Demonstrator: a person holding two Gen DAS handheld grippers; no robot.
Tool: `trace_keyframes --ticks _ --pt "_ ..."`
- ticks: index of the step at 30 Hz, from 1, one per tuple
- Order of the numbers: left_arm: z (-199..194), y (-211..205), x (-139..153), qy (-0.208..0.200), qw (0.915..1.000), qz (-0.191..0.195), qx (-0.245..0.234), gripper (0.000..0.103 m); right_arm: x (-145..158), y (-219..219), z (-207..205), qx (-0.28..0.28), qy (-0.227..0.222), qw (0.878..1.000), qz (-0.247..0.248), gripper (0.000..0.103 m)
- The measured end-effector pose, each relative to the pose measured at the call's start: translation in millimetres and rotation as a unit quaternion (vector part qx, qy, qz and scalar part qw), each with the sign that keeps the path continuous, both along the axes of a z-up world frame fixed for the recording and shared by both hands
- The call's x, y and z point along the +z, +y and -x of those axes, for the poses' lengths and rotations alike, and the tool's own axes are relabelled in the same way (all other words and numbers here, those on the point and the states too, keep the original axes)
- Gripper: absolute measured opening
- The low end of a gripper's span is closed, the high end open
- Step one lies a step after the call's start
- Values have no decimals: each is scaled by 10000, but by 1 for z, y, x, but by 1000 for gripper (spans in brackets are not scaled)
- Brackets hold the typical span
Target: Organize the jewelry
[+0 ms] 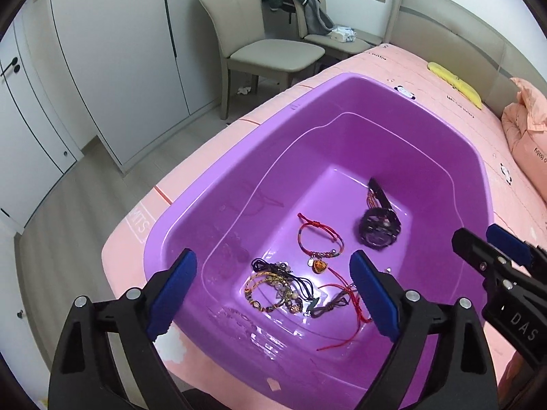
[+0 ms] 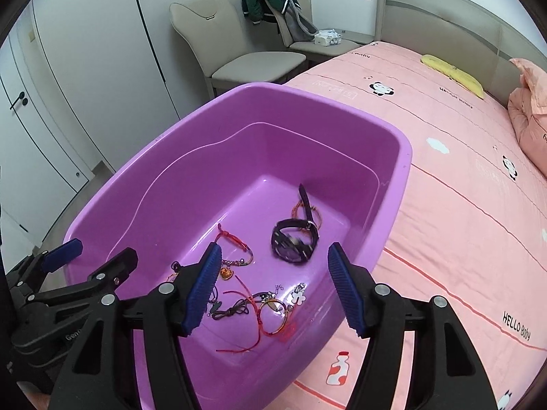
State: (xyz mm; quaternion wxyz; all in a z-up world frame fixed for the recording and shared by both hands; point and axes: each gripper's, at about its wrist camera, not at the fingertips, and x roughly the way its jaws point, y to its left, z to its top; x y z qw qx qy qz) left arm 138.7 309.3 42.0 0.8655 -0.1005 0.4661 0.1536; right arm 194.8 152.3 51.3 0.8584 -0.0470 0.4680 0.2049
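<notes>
A purple plastic tub sits on a pink bed. Inside lie a black wristwatch, a red cord bracelet with an orange pendant, a tangle of beaded bracelets and dark cords, and loose red cords with a gold ring bracelet. My left gripper is open and empty over the tub's near end. My right gripper is open and empty, above the jewelry by the tub's near right wall. Each gripper shows in the other's view, the right gripper and the left gripper.
The pink bedsheet spreads to the right, with a yellow pillow and a pink quilt by the headboard. Two beige chairs stand beyond the bed's corner, one with a green jacket. White wardrobes line the left wall.
</notes>
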Motion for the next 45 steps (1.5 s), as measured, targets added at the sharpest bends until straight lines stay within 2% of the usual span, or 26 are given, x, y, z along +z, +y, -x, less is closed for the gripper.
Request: trace_keyframes --ticks 6,14,22,45 --pt "6 -1 10 20 9999 87 136 96 8 -4 14 -12 -82 10000 -39 63" --pt "14 -6 19 72 9997 -6 214 96 18 -12 35 -96 -193 9998 -6 63" --pt "24 -14 32 -24 9996 -175 221 96 27 -22 43 -239 -238 9994 9 63" --pt "39 -22 44 -99 9996 -155 211 96 36 -35 56 -361 -227 9991 -43 63"
